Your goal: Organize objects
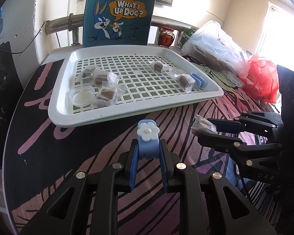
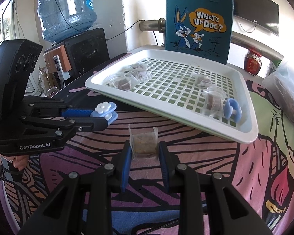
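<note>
Left gripper [image 1: 148, 152] clamps a blue clip [image 1: 148, 137]; right gripper [image 2: 145, 152] pinches a wrapped cube [image 2: 144, 144] over patterned cloth [image 2: 205, 164], white tray [image 2: 250, 131] beyond.

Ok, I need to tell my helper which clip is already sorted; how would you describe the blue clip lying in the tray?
Find the white grid tray in front of the blue cartoon bag. In its near right corner lies the blue clip, beside a wrapped brown cube. It is the only blue thing in the tray.

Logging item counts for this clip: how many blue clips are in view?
2. One blue flower clip is held in the left claw; another blue clip lies at the white tray's right edge. None looks hidden.
</note>
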`<control>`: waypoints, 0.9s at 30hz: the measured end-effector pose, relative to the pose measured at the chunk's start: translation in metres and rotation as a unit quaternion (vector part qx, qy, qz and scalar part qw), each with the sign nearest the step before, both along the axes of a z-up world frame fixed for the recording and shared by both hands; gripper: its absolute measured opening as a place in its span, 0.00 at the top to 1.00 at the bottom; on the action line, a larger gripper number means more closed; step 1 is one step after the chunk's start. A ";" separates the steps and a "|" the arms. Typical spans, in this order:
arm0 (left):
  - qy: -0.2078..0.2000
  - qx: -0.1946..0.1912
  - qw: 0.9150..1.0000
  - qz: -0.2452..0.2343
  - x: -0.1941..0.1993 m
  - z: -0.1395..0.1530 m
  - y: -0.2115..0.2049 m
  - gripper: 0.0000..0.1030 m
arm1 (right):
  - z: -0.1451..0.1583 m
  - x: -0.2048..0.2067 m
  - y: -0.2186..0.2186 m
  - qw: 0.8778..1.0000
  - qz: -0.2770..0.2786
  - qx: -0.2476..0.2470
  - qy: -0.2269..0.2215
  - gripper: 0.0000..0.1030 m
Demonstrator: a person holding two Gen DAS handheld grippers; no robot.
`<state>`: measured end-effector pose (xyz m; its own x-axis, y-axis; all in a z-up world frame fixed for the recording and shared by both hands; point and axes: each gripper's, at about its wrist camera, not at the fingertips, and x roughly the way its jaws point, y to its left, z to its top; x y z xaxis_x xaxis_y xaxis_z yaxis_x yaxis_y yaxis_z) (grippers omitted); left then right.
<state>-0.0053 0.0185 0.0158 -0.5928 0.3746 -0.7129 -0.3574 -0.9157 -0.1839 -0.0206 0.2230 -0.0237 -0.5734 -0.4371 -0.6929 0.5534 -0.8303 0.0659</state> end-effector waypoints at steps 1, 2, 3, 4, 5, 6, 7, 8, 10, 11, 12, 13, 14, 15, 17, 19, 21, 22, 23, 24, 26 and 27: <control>-0.001 0.000 1.000 0.000 0.000 0.000 0.000 0.82 | 0.000 0.000 0.001 1.000 0.000 -0.003 0.000 0.74; -0.002 0.000 1.000 -0.001 -0.001 0.000 0.000 0.82 | 0.000 0.000 0.001 1.000 -0.001 -0.005 0.000 0.74; -0.002 0.001 1.000 -0.001 -0.001 0.000 0.000 0.82 | 0.000 0.000 0.002 1.000 -0.002 -0.006 0.000 0.74; -0.002 0.001 1.000 -0.001 -0.001 0.000 0.000 0.82 | 0.000 0.000 0.002 1.000 -0.002 -0.008 0.000 0.74; -0.002 0.001 1.000 -0.001 -0.001 0.000 0.000 0.82 | 0.001 0.000 0.003 1.000 -0.003 -0.009 0.000 0.74; -0.003 0.001 1.000 -0.001 -0.001 0.000 -0.001 0.82 | 0.001 0.000 0.003 1.000 -0.003 -0.010 0.001 0.74; -0.003 0.001 1.000 -0.002 -0.001 0.000 0.000 0.82 | 0.001 0.000 0.004 1.000 -0.003 -0.011 0.001 0.74; -0.003 0.001 1.000 -0.002 -0.001 -0.001 0.000 0.82 | 0.001 0.001 0.004 1.000 -0.003 -0.011 0.002 0.74; -0.004 0.001 1.000 -0.002 -0.001 -0.001 0.000 0.82 | 0.002 0.001 0.004 1.000 -0.003 -0.012 0.004 0.74; -0.004 0.001 1.000 -0.002 -0.001 -0.001 0.000 0.82 | 0.002 0.001 0.004 1.000 -0.003 -0.011 0.004 0.74; -0.004 0.001 1.000 -0.002 -0.001 -0.001 0.000 0.82 | 0.002 0.001 0.004 1.000 -0.003 -0.012 0.003 0.74; -0.005 0.001 1.000 -0.003 -0.001 -0.001 0.000 0.82 | 0.002 0.001 0.004 1.000 -0.003 -0.012 0.004 0.74; -0.005 0.002 1.000 -0.002 -0.001 -0.001 0.000 0.82 | 0.001 0.001 0.004 1.000 -0.003 -0.012 0.003 0.74; -0.006 0.002 1.000 -0.002 -0.001 -0.001 -0.001 0.82 | 0.001 0.001 0.004 1.000 -0.003 -0.013 0.003 0.74; -0.007 0.003 1.000 -0.002 -0.001 -0.001 -0.001 0.82 | 0.001 0.001 0.005 1.000 -0.004 -0.014 0.002 0.74; -0.007 0.003 1.000 -0.003 -0.001 -0.002 -0.001 0.82 | 0.001 0.001 0.005 1.000 -0.003 -0.014 0.003 0.74; -0.008 0.003 1.000 -0.002 -0.001 -0.002 -0.001 0.82 | 0.001 0.000 0.005 1.000 -0.003 -0.014 0.003 0.74; -0.008 0.003 1.000 -0.003 -0.001 -0.002 -0.001 0.82 | 0.001 0.001 0.005 1.000 -0.003 -0.014 0.003 0.74; -0.009 0.003 1.000 -0.003 -0.002 -0.002 -0.001 0.82 | 0.002 0.001 0.005 1.000 -0.003 -0.014 0.003 0.74; -0.009 0.003 1.000 -0.002 -0.002 -0.002 -0.001 0.82 | 0.002 0.001 0.005 1.000 -0.003 -0.014 0.003 0.74; -0.011 0.003 1.000 -0.002 -0.002 -0.002 -0.001 0.82 | 0.002 0.001 0.005 1.000 -0.003 -0.014 0.003 0.74; -0.011 0.003 1.000 -0.002 -0.003 -0.002 -0.001 0.82 | 0.002 0.001 0.005 1.000 -0.003 -0.014 0.003 0.74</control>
<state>-0.0082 0.0171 0.0136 -0.5753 0.3810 -0.7237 -0.3565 -0.9132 -0.1974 -0.0196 0.2277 -0.0221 -0.5798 -0.4528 -0.6773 0.5485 -0.8317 0.0865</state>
